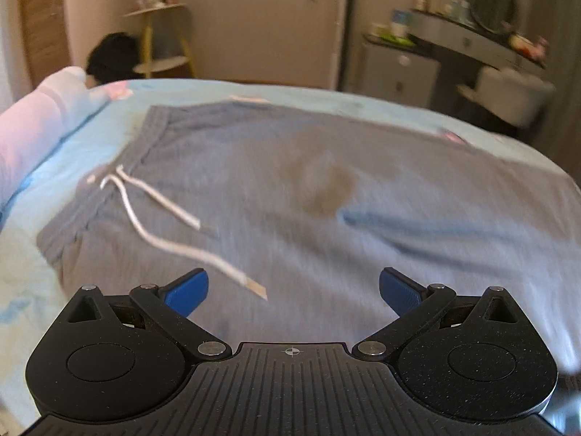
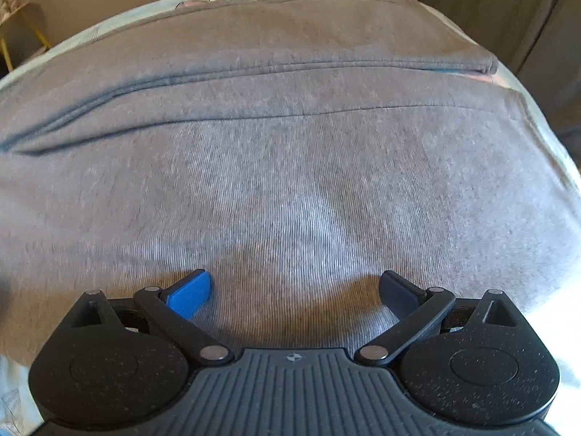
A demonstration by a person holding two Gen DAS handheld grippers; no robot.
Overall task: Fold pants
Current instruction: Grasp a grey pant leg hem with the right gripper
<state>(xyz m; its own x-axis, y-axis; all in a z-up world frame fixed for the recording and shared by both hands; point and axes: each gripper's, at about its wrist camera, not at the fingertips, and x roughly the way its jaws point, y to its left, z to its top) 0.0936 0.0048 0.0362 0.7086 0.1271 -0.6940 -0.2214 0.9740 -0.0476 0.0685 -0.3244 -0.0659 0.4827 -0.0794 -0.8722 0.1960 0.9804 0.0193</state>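
Grey pants (image 1: pixel 326 189) lie spread flat on a light blue bed sheet (image 1: pixel 40 279). The waistband is at the left in the left wrist view, with a white drawstring (image 1: pixel 163 225) lying loose across the cloth. My left gripper (image 1: pixel 293 290) is open and empty, just above the pants near the drawstring's end. In the right wrist view the pants (image 2: pixel 290 167) fill the frame, with the two legs side by side and a seam between them. My right gripper (image 2: pixel 295 290) is open and empty, low over the near leg.
A pink and white rolled blanket (image 1: pixel 32 127) lies at the bed's left edge. Beyond the bed stand a yellow-legged shelf (image 1: pixel 159 36), a small grey cabinet (image 1: pixel 399 72), a white chair (image 1: pixel 508 91) and a dresser with a round mirror (image 1: pixel 490 3).
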